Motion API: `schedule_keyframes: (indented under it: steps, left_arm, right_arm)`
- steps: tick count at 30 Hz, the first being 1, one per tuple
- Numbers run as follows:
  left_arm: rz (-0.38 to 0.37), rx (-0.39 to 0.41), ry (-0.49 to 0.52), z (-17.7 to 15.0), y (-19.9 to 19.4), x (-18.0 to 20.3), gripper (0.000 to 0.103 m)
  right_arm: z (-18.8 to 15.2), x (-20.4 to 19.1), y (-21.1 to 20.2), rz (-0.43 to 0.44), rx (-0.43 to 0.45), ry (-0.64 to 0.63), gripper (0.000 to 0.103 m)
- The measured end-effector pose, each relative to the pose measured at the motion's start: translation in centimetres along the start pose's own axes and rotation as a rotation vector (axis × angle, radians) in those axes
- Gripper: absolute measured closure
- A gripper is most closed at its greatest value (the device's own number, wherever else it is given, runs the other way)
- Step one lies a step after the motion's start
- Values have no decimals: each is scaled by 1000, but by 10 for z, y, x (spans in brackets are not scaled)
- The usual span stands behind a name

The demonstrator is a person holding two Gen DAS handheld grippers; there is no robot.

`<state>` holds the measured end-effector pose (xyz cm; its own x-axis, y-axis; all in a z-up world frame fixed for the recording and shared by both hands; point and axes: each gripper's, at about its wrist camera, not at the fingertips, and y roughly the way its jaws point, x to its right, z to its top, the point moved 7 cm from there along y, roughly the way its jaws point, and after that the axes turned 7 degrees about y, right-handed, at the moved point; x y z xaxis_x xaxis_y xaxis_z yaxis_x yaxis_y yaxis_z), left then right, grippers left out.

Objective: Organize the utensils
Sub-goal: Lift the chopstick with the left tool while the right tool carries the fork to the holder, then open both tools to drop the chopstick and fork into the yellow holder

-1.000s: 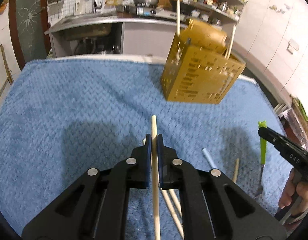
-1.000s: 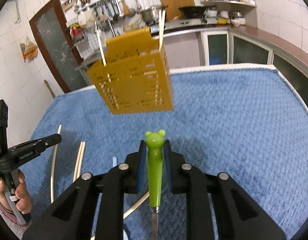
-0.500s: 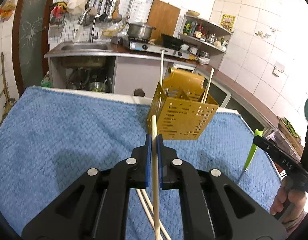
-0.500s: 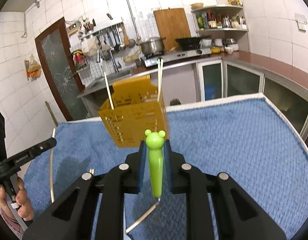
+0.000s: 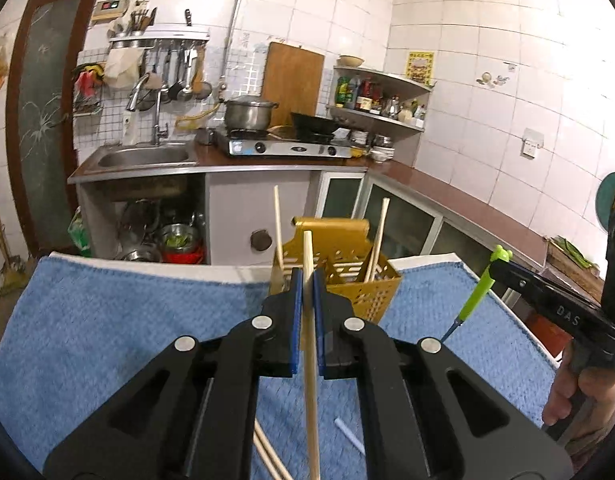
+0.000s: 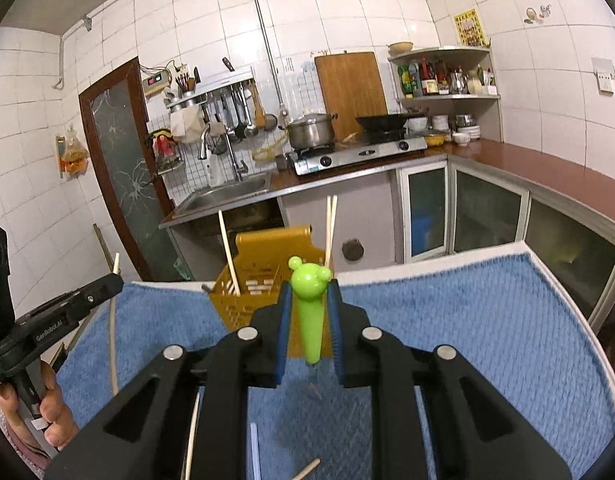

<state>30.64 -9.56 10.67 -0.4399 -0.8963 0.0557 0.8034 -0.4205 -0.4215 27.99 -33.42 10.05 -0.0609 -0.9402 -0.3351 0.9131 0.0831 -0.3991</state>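
Chopstick (image 5: pixel 309 320) clamped in left tongs (image 5: pixel 306 292), green fork (image 6: pixel 309 312) in right tongs (image 6: pixel 309 312) — yellow caddy (image 5: pixel 371 292) just beyond.

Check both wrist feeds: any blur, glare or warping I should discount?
Left wrist view: sharp, the wall tiles bow from fisheye, corners vignetted. Right wrist view: same bowing, the blue towel slightly smeared near its far edge, the green handle crisp.

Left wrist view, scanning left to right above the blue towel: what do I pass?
Sink → chopstick clamped in the left tongs → yellow utensil basket → green-handled utensil held in the right tongs → the hand holding them.
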Motion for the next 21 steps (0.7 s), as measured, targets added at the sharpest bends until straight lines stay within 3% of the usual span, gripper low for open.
schedule_keyframes:
  steps: [11, 21]
  left_arm:
    - [-24, 42, 12, 47, 29, 5, 99]
    - [21, 256, 58, 130, 49, 2, 99]
  right_arm:
    - [53, -13, 10, -7, 54, -35, 85]
    - [111, -31, 37, 0, 89, -38, 85]
